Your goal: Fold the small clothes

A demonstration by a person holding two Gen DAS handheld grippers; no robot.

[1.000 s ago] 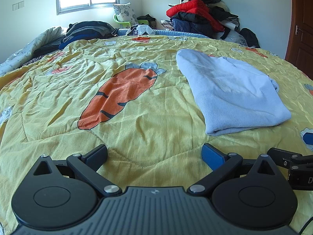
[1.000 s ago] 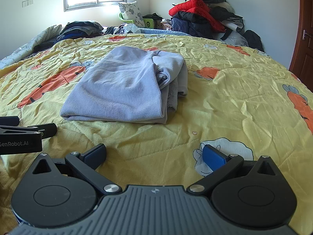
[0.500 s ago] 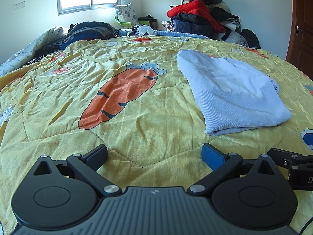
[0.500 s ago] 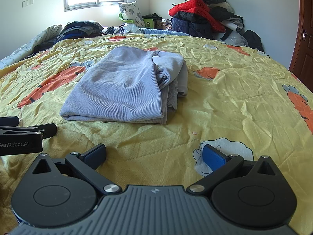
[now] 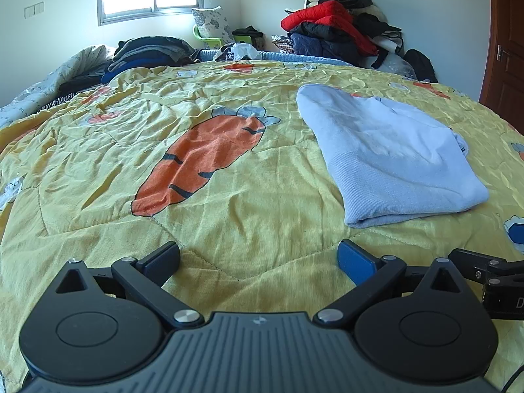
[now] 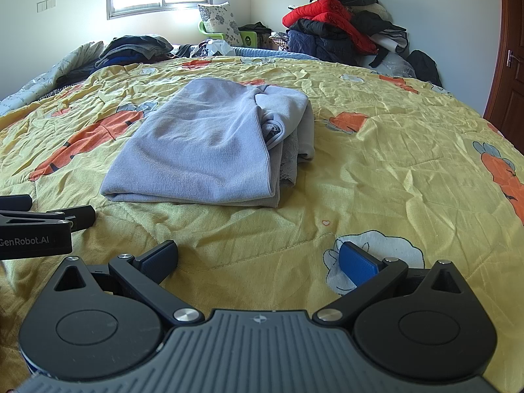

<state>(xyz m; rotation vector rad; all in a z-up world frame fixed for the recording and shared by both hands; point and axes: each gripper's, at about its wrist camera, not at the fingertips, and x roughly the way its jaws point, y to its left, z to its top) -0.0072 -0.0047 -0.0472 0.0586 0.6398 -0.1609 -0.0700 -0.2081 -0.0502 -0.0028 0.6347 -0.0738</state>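
A light blue knit garment lies folded on the yellow carrot-print quilt; in the right wrist view it sits centre-left, with bunched layers at its right edge. My left gripper is open and empty, low over the quilt, to the near left of the garment. My right gripper is open and empty, just in front of the garment. Each gripper shows at the edge of the other's view.
A pile of red and dark jackets is stacked in the far right corner. Dark clothes and a patterned pillow lie along the far edge under the window. A brown door stands at the right.
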